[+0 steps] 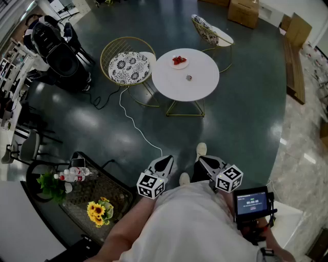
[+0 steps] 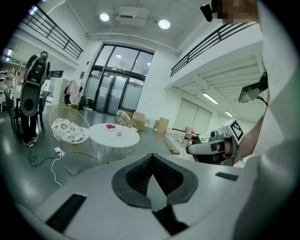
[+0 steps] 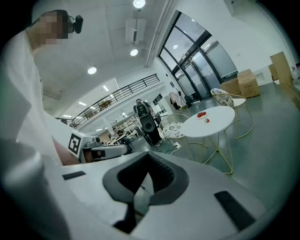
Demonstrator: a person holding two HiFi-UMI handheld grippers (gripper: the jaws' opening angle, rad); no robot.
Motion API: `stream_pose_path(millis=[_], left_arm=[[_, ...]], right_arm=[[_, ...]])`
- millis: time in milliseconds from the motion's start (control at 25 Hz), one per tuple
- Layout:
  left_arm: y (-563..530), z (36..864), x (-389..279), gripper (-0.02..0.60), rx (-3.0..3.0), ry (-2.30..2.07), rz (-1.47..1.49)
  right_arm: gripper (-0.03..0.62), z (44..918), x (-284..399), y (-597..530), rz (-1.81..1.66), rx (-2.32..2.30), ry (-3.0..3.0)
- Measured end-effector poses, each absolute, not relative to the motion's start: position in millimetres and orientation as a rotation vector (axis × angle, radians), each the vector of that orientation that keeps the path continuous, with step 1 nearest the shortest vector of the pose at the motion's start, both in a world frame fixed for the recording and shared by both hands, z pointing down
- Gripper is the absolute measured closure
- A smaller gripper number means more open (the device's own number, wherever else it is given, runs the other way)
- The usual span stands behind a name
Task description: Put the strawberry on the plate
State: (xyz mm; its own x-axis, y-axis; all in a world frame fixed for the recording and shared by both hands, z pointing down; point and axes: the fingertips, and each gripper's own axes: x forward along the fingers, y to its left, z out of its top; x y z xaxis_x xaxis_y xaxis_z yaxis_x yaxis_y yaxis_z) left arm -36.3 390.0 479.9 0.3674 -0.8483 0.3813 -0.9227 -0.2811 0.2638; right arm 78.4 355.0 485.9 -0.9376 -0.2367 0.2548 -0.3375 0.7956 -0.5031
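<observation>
A round white table (image 1: 197, 82) stands far ahead of me across the dark floor. Near its far edge is a small plate (image 1: 179, 62) with red strawberries on it. A single small reddish thing (image 1: 189, 78), probably a strawberry, lies on the tabletop nearer to me. Both grippers hang close to my body, far from the table. My left gripper (image 1: 164, 162) is shut with nothing between its jaws, and so is my right gripper (image 1: 206, 162). The left gripper view shows the table (image 2: 123, 138) and plate (image 2: 110, 126) small in the distance. The right gripper view shows the same plate (image 3: 201, 114).
A gold wire chair with a patterned cushion (image 1: 128, 66) stands left of the table, and another chair (image 1: 211, 33) behind it. A white cable (image 1: 134, 123) runs across the floor. Black camera gear (image 1: 54, 48) is at far left, cardboard boxes (image 1: 244, 11) at the back, and a flower table (image 1: 97, 197) near my left.
</observation>
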Motion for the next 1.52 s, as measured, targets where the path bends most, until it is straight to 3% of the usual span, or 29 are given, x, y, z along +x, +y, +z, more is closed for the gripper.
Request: stream_pose_path(millis=[320, 1520], left_arm=[[402, 465, -16, 0.574, 2.235, -1.528, 0.256], [424, 461, -49, 0.574, 2.184, -1.643, 0.207]], right_arm=[[0.586, 471, 90, 356, 0.836, 0.498, -2.871], [0.586, 453, 88, 353, 0.695, 0.630, -2.819]])
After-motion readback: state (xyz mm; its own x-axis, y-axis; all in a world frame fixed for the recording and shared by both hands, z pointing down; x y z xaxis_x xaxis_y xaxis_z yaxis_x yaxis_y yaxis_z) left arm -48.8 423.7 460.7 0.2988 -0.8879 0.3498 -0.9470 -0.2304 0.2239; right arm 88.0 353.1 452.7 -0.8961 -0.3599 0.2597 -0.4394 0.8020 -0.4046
